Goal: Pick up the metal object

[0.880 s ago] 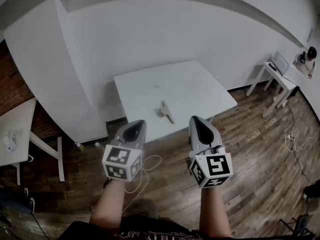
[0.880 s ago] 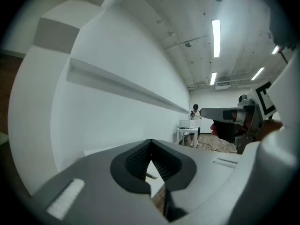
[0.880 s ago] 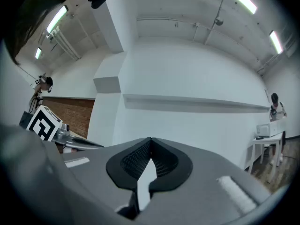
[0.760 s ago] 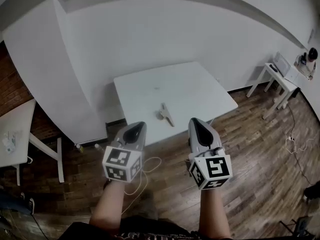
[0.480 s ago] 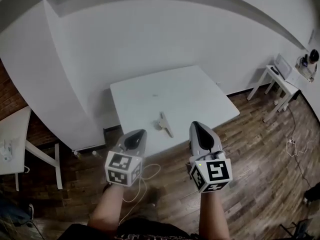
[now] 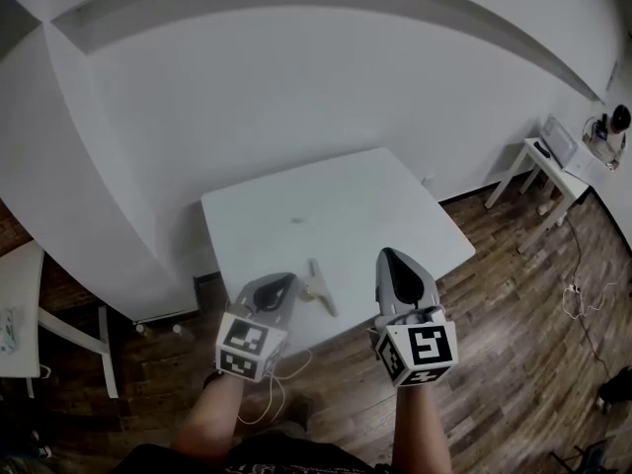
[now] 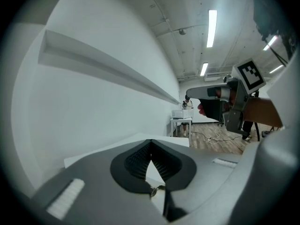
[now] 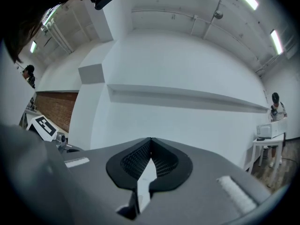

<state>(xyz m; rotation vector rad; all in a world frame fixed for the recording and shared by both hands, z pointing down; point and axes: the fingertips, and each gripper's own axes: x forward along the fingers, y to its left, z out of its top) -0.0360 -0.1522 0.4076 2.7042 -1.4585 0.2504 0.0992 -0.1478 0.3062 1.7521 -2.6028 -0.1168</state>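
The metal object, a small pale angled piece, lies near the front edge of the white table. My left gripper hangs just left of it over the table's front edge, jaws shut and empty. My right gripper is to the object's right, also shut with nothing in it. In the left gripper view the left gripper has its pads together, a small metal glint showing below them. In the right gripper view the right gripper points at the white wall.
A white wall stands close behind the table. At the far right are a small white side table and a person. Another white table sits at the left. Cables lie on the wooden floor.
The view has advanced toward the table. Both grippers now reach its front edge, and the left one has come close beside the metal object. Both stay shut.
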